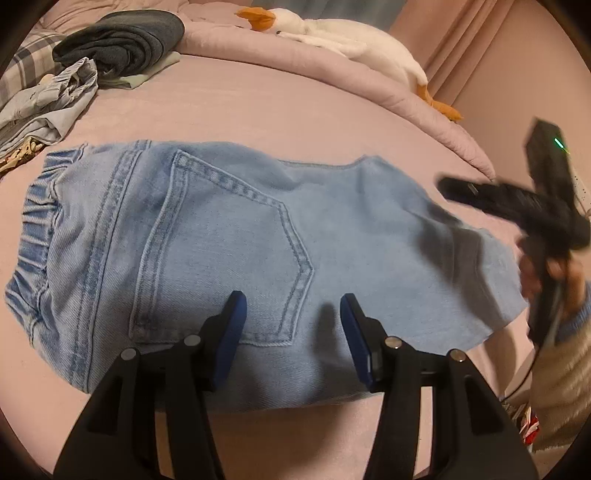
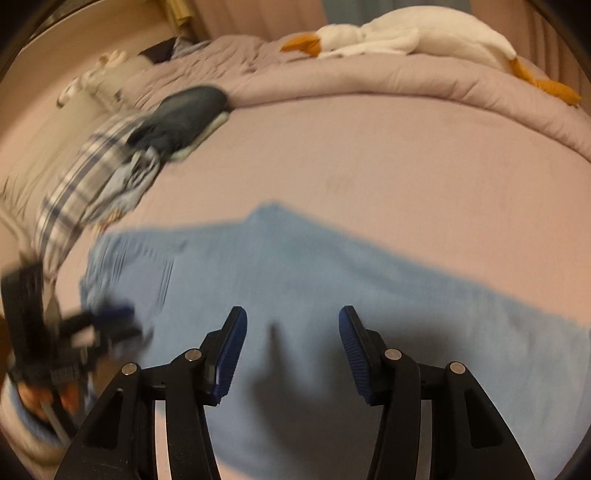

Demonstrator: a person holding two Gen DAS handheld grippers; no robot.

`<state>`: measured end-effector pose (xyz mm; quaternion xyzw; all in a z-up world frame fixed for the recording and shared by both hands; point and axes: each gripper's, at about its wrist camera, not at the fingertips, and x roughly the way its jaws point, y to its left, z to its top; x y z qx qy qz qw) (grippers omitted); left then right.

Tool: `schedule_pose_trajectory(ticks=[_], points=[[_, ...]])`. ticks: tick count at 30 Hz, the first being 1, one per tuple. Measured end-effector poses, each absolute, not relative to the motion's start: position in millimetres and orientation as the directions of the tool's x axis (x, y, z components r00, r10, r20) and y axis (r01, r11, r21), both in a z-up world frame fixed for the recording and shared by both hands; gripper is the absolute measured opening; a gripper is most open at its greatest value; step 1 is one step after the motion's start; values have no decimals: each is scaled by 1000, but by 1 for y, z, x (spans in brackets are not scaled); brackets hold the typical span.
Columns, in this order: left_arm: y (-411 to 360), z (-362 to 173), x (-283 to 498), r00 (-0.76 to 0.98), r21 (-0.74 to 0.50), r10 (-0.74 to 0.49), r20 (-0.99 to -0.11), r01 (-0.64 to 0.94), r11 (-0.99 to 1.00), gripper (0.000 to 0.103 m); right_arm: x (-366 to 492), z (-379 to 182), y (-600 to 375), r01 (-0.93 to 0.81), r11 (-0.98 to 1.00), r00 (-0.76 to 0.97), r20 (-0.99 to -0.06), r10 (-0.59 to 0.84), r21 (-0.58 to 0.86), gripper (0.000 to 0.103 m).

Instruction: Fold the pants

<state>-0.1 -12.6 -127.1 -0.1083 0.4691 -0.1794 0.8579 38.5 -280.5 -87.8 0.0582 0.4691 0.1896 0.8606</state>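
Light blue denim pants (image 1: 229,240) lie folded flat on the pink bed sheet, elastic waistband at the left, back pocket facing up. My left gripper (image 1: 293,299) is open and empty, hovering over the pants' near edge by the pocket. My right gripper (image 2: 293,312) is open and empty above the pants (image 2: 314,280), which look blurred in the right wrist view. The right gripper also shows in the left wrist view (image 1: 517,206) at the right, blurred, over the pants' right end. The left gripper shows blurred in the right wrist view (image 2: 74,332) at the left.
A pile of clothes with a dark grey garment (image 1: 122,38) and a pale blue shirt (image 1: 48,99) lies at the far left. A plush goose (image 1: 343,33) lies on the rolled pink duvet (image 1: 369,85) along the far edge. A plaid pillow (image 2: 74,184) is at the left.
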Motion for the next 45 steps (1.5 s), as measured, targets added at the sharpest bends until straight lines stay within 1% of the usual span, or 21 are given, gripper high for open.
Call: schedule_pose_trajectory(ticks=[4,9,12,16,18,20,21,22,23,24,26,29,31,32,36,38,41,43,45], points=[[-10,-128,-2,500,-366,-426,-754,219,904,52,78,-86,-276,-240,922,500,-775,387,305,52],[-9,-128,-3,500,-381,-444,-743,229,896,52,107,-95,-264,-229,940,479,-812,333,251,52],[-8,-128,-3,501,-385,-450,-739,234,893,52,116,-103,-267,-241,927,419,-831,365,286,52],[-5,-128,-3,501,-394,-460,-733,238,888,52,129,-122,-265,-228,928,324,-876,358,295,52],[-4,-129,-2,502,-393,-461,-732,241,887,52,130,-124,-268,-218,916,314,-864,393,337,52],[-4,-129,0,502,-391,-460,-732,243,888,52,127,-123,-269,-231,893,311,-841,443,385,32],[-5,-129,0,502,-389,-460,-733,245,888,52,127,-123,-268,-239,887,306,-836,456,396,28],[-5,-129,0,502,-388,-459,-733,246,888,52,126,-124,-266,-247,881,299,-833,465,403,18],[-5,-129,0,502,-387,-459,-733,247,888,52,125,-123,-265,-257,874,294,-828,478,413,13],[-6,-129,0,502,-386,-459,-733,249,888,52,125,-121,-264,-263,875,300,-827,475,407,11],[-6,-129,0,502,-384,-458,-733,250,889,52,126,-115,-262,-275,885,332,-826,455,376,1],[-8,-129,-1,502,-382,-456,-734,250,890,52,139,-114,-264,-221,923,379,-844,380,316,0],[-8,-129,-1,501,-380,-455,-736,249,891,52,145,-118,-265,-205,921,356,-851,387,333,0],[-8,-129,-1,501,-379,-453,-737,249,891,52,144,-117,-265,-208,927,364,-855,369,311,0],[-8,-129,0,502,-370,-448,-740,253,894,52,132,-102,-271,-179,930,456,-810,368,321,1],[-8,-129,0,501,-371,-448,-741,251,894,52,118,-90,-274,-202,913,483,-775,408,354,2],[-9,-129,2,502,-365,-443,-743,250,897,52,98,-80,-268,-279,900,470,-770,432,334,2],[-8,-129,2,502,-360,-440,-745,252,898,52,83,-79,-263,-335,880,430,-777,461,336,2],[-7,-129,3,500,-360,-440,-746,253,898,52,77,-86,-259,-359,876,395,-799,454,321,2]])
